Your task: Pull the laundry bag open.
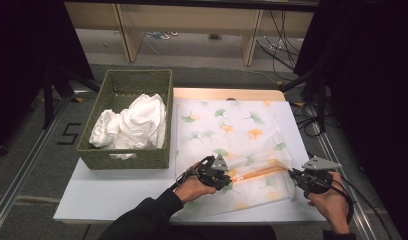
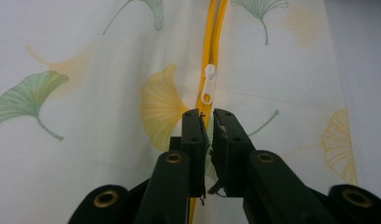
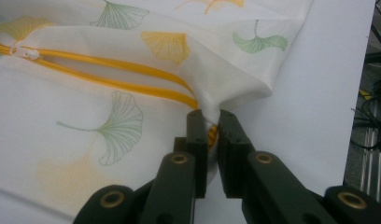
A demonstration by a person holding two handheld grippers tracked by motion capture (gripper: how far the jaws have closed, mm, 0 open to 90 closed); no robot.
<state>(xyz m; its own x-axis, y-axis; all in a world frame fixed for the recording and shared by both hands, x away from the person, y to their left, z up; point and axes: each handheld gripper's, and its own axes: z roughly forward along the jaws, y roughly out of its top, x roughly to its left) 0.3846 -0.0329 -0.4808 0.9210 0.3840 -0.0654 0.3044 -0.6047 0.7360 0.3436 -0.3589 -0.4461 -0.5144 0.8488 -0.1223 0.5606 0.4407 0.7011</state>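
**Q:** Which spatial relation governs the next move?

**A:** The zipper (image 1: 257,173) of the mesh bag (image 1: 232,130). Its long axis lies along the line between the two grippers, so both are on that line. The pull tab (image 2: 208,84) lies just ahead of the left gripper (image 2: 208,114), straight in front of its tips; it lies well ahead of the right gripper (image 3: 208,114) and off to one side, at the far end of the open track. The left hand is therefore the nearer one.

**Q:** State of each gripper?

**A:** Left: jaws nearly closed, pinching bag fabric on the zipper line just short of the tab; the tab itself is free. Right: jaws clamped on the bag's corner where the yellow tape ends, with fabric bunched upward between them.

**Q:** Where does the bag lie?

**A:** Flat on the white table (image 1: 117,192), extending away from both grippers. A wicker basket (image 1: 127,157) holding white cloth (image 1: 132,125) stands beyond the left gripper, clear of the bag.

**Q:** Likely requirement?

**A:** Probably the right holds the end while the left works the tab along the axis.
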